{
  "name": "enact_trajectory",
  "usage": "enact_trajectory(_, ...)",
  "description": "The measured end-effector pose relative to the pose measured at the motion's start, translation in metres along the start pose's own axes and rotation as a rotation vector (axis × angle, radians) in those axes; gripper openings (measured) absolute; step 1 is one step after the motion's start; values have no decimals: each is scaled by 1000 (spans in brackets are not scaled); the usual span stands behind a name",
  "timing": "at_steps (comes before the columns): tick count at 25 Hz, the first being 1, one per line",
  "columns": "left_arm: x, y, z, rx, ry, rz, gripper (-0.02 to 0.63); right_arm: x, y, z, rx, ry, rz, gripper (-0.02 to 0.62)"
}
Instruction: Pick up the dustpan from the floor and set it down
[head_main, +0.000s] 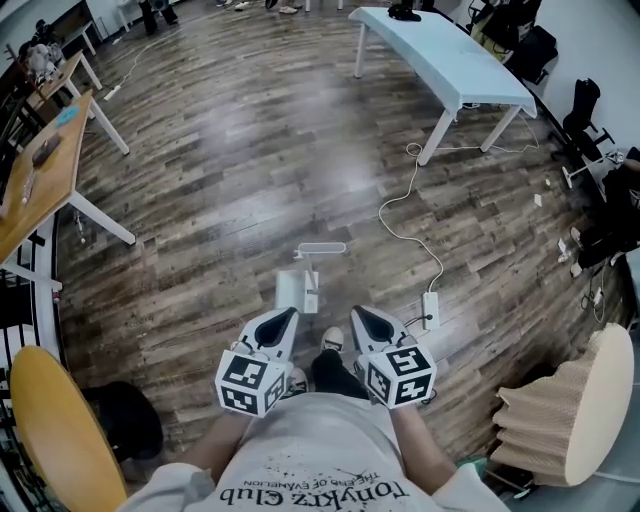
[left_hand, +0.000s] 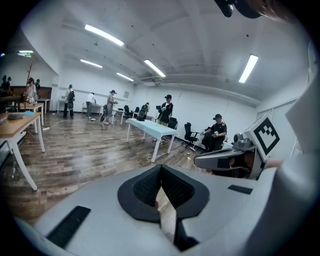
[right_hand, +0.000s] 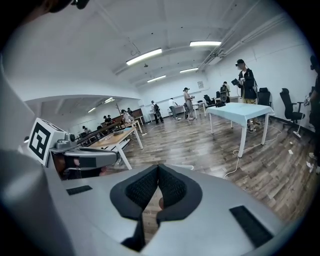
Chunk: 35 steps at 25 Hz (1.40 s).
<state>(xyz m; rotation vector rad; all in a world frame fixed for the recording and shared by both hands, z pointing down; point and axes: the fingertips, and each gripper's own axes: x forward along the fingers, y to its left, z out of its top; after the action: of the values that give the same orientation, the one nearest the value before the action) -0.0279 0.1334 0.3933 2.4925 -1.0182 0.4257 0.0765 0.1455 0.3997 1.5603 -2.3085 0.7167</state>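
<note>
The left gripper (head_main: 290, 316) and right gripper (head_main: 360, 314) have jaws closed on nothing, so one should open wide before lowering onto the dustpan (head_main: 295, 291) handle.

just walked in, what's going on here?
A person stands on a wood floor with a gripper in each hand. The left gripper and the right gripper are held side by side, low in front of the body. Both have their jaws together with nothing between them. The dustpan sits on the floor just ahead of them, untouched. The pick-up has not yet begun.
</note>
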Motion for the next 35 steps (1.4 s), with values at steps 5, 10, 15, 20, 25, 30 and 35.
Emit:
enact_trajectory(5,50,-1,27,50,3,24,23,18,-45,30,-36,-7,11,25)
enact_trajectory(10,91,-13,48,74,-5,20,23,25,-93,47,-66,5,-6,25)
enact_trajectory(15,111,-13,54,71,-8,44,23,35,-120,51,-92,22,-18,25)
enact_trajectory(20,116,2,54,61,12,74,23,51,-119,54,-99,37,13,25)
enact_trajectory(25,117,24,58,9,18,80,23,69,-115,59,-101,51,20,26)
enact_trajectory(30,117,45,65,5,21,63,23,83,-105,65,-111,62,5,26)
enact_trajectory(35,116,66,70,-1,25,56,23,99,-93,65,-145,91,-4,26)
